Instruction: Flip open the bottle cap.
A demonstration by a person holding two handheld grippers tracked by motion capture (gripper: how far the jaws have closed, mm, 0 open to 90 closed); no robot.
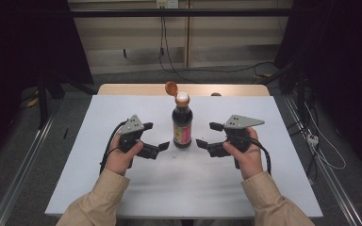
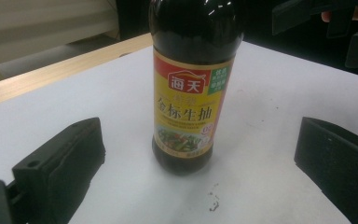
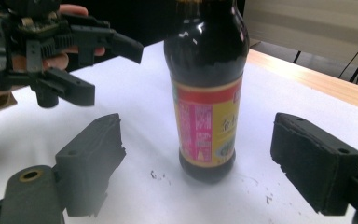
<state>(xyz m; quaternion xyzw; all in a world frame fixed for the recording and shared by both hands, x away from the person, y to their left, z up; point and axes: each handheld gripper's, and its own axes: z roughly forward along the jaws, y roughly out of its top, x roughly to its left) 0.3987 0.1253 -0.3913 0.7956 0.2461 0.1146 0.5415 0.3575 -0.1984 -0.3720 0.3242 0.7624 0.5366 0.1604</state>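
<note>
**On the white table: an open soy sauce bottle between two grippers**

Between the two grippers, near the table's (image 1: pixel 122 188) far middle, stands a dark soy sauce bottle (image 1: pixel 182 126), upright, its orange flip cap (image 1: pixel 171 87) hinged open.

At left, the left gripper (image 1: pixel 156 137) points inward at the bottle's base, held low in the person's left hand (image 1: pixel 120 157). Its jaws stand wide apart and hold nothing.

At right, the right gripper (image 1: pixel 208 136) mirrors it in the right hand (image 1: pixel 245 155), jaws likewise spread wide and empty, with the bottle apart from them.

The likely risk is tipping: the bottle is tall and narrow, so a one-sided push from either jaw could topple it, and with the cap open, sauce would spill across the table. Glossy glass may also slip in a loose grip.
</note>
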